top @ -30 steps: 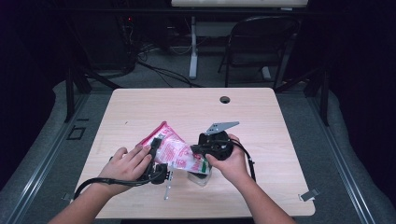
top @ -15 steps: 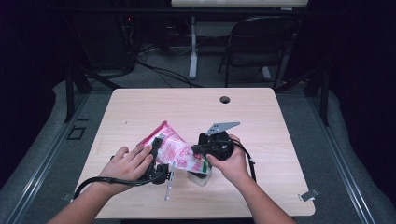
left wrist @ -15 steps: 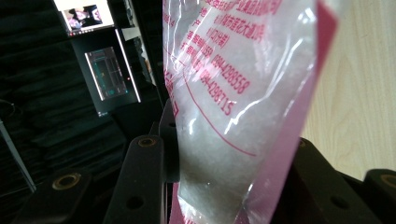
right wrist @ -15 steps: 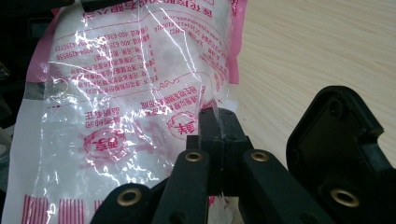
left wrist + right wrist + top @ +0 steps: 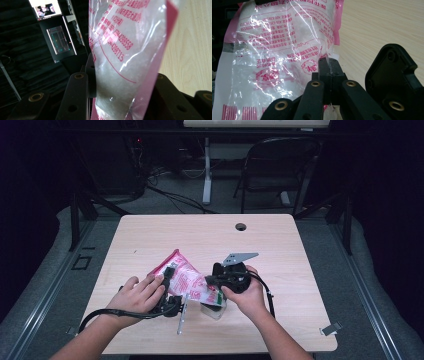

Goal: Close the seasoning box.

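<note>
A pink and white plastic bag [image 5: 187, 281] of white granules lies tilted above the middle front of the wooden table [image 5: 200, 237], held from both sides. My left gripper [image 5: 169, 276] grips its left part; in the left gripper view the bag [image 5: 125, 50] bulges between the two black jaws, which press on it from both sides [image 5: 120, 96]. My right gripper [image 5: 211, 281] is shut on the bag's right edge. In the right gripper view its fingertips [image 5: 329, 68] pinch a thin fold of the clear film, with the printed bag [image 5: 277, 50] spread out to the left.
A small clear container [image 5: 214, 310] stands on the table under the bag's lower end, and a thin metal utensil [image 5: 182, 316] lies beside it. The table has a cable hole [image 5: 241, 226] at the back. A dark chair [image 5: 280, 165] stands beyond the table.
</note>
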